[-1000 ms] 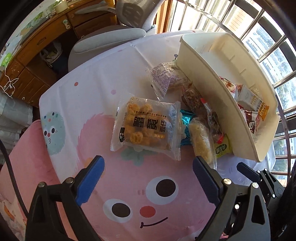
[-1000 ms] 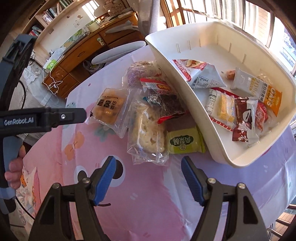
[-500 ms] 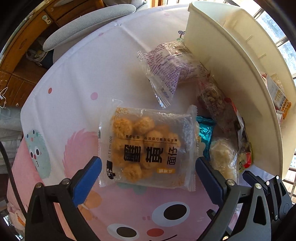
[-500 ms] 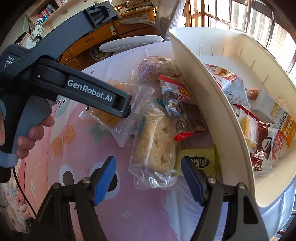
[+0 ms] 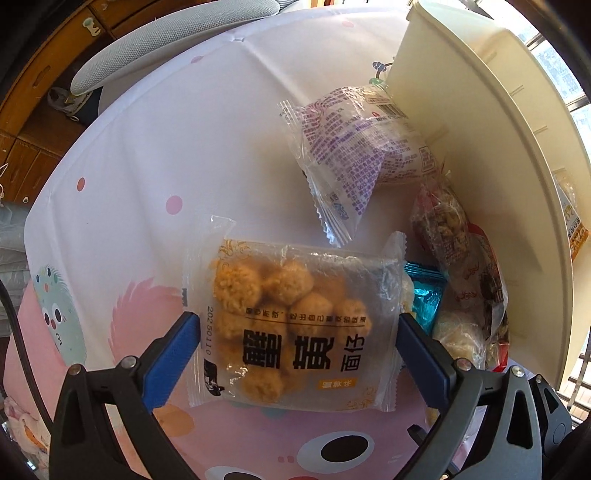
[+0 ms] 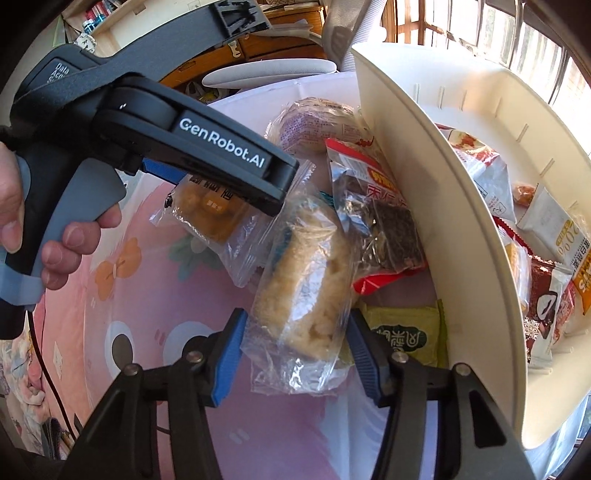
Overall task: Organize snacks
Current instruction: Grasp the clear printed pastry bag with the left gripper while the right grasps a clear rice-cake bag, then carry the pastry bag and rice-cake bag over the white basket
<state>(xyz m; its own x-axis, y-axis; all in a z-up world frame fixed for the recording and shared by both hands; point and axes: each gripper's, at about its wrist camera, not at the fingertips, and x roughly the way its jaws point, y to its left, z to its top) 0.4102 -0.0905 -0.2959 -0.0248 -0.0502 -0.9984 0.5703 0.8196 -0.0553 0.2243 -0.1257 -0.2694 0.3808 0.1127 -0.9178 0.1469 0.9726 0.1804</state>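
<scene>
Right gripper (image 6: 295,350) jaws closing around rice-cake packet (image 6: 306,291).

Domestic room, study type. Indicators: wooden drawer unit (image 5: 33,122) along the wall, grey office chair (image 5: 173,48), bookshelf with books (image 6: 99,9), large sunlit window (image 6: 517,29), and a cartoon-print cloth (image 5: 166,166) covering the desk.

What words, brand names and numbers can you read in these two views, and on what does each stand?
"GenRobot.AI": side of the left gripper.
"20250110": edge of the clear pack of golden balls.
"2000": white packet in the cream bin.
Large Chinese characters on the golden-ball pack and the green packet show, left unquoted.
Purple print on the purple packet: too small to read.
</scene>
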